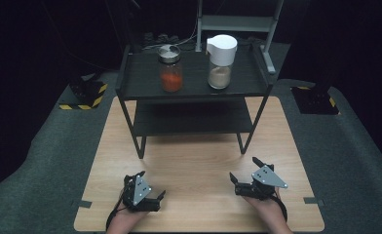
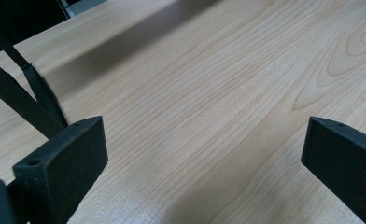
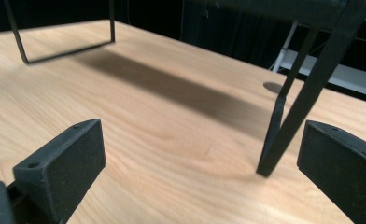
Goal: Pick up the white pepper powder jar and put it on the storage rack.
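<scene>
jars ahead of us bear no writing we can read: orange jar point(image 1: 171, 69) and white-lidded jar point(image 1: 220, 62) sit on the rack point(image 1: 130, 78), well beyond both claws. left claw point(image 1: 152, 187) and right claw point(image 1: 243, 171) rest released, empty, on the table point(image 1: 199, 161).

A lab-style recording setup, not a home: light wooden table point(image 1: 199, 161) at frame centre on grey carpet point(image 1: 354, 146), black surroundings, hazard-striped stand bases point(image 1: 84, 95) at left and right, cables and power strip point(image 1: 160, 38) at top.
</scene>
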`<control>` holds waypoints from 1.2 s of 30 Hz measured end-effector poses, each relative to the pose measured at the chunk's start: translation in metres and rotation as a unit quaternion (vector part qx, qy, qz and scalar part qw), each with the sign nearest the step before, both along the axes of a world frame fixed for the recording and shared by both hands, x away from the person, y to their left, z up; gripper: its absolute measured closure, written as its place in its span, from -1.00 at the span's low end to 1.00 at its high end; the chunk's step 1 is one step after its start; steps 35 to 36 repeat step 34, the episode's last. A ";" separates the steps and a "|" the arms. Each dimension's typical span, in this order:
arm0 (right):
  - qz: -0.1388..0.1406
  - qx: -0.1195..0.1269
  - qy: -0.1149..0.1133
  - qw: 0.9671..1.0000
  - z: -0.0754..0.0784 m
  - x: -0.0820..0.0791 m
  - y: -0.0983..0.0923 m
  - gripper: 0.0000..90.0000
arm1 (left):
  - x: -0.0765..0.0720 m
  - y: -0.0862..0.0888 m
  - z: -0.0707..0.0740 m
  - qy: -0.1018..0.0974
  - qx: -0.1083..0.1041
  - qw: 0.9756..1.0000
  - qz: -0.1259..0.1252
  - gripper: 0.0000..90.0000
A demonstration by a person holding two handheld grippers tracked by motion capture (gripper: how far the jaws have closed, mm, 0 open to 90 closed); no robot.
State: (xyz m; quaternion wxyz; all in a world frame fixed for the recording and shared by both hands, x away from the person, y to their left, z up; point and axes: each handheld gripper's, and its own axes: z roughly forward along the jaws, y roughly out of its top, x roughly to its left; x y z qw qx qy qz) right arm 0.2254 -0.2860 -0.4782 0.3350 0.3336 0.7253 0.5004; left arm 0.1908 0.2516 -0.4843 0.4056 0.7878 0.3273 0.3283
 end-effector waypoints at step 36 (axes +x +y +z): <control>-0.004 -0.081 0.026 0.996 -0.014 -0.008 0.008 -1.00 | -0.001 0.003 -0.003 -0.008 -0.007 1.000 -0.010 -0.96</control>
